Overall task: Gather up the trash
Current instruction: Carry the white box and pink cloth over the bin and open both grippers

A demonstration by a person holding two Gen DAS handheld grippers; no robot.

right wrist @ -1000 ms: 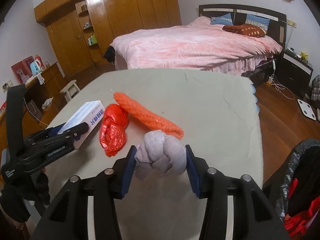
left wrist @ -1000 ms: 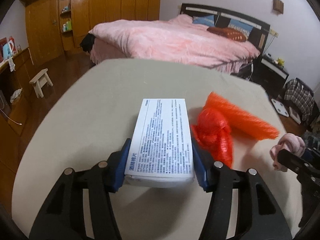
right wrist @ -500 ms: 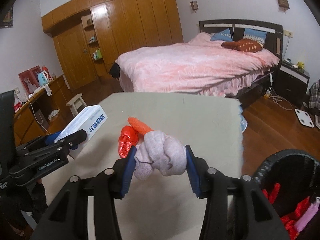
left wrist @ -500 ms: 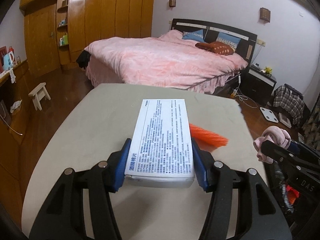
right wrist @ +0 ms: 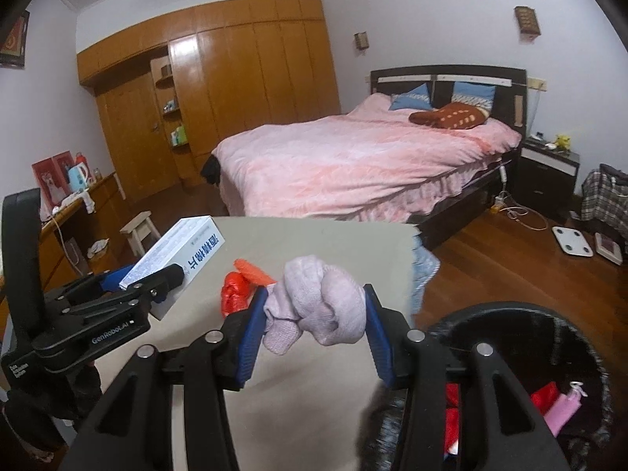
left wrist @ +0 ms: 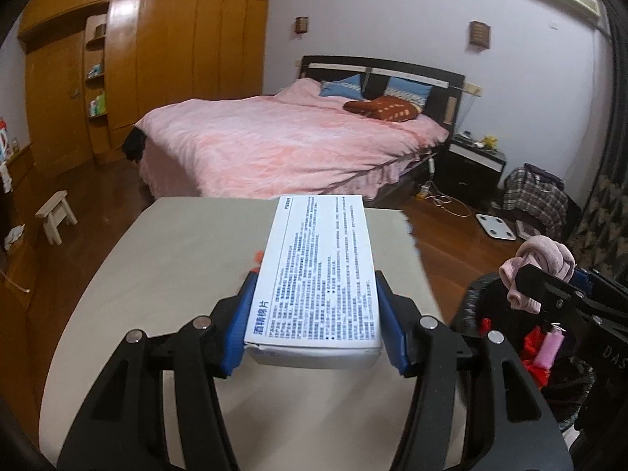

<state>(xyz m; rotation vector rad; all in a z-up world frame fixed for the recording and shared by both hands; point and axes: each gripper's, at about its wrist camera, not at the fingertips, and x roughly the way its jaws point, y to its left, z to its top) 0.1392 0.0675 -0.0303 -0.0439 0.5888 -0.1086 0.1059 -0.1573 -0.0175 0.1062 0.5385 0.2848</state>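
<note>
A: What's biggest near the table (right wrist: 314,404)?
B: Beyond the table's far edge stands the bed (left wrist: 298,145) under a pink cover. At the table's right edge, lower down, sits a dark bin (right wrist: 549,337) with red and pink scraps inside

A: And on the table itself?
B: A crumpled red bag (right wrist: 234,294) with an orange mesh piece (right wrist: 253,269) touching it, toward the table's left half

A: The left gripper (left wrist: 314,325)?
B: Its blue pads pinch a white box (left wrist: 320,274) with printed text by the long sides, lifted clear above the table

A: And the right gripper (right wrist: 314,324)?
B: Its pads squeeze a knotted pale pink cloth bundle (right wrist: 318,306), held above the table near the bin's rim; it may be a rolled sock, the view is too soft to say
</note>
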